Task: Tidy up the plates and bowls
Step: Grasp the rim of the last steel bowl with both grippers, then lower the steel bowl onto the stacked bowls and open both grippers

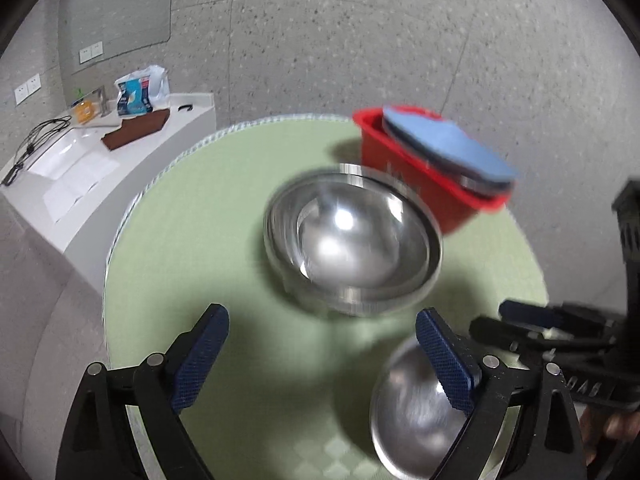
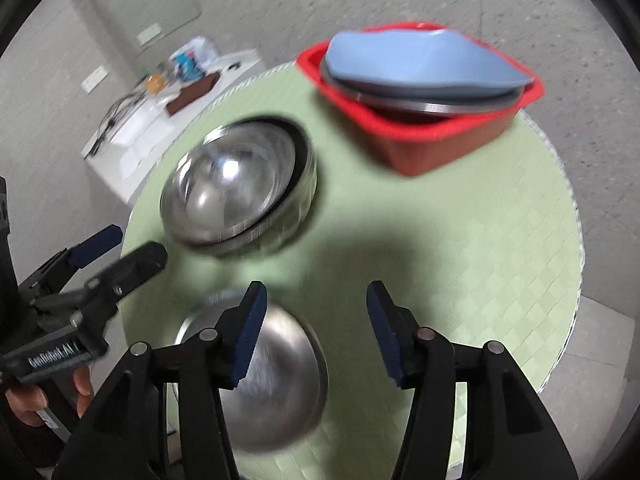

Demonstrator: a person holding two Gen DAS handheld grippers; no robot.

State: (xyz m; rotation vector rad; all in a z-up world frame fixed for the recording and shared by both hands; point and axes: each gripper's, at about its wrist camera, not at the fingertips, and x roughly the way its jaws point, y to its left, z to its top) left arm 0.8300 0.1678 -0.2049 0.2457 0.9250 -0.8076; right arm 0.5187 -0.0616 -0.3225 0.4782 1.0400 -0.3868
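Through the left wrist camera, your left gripper hangs with its jaws spread and nothing between them, just short of the nested steel bowls in the middle of the green table, a placing that reads as lining up on the stack, while the single bowl lies near under its right finger and the red bin beyond holds the blue plate tilted on a steel one. Through the right wrist camera, your right gripper is likewise released and empty above the single bowl, whose rim sits by its left finger, probably so you can take it next toward the stack.
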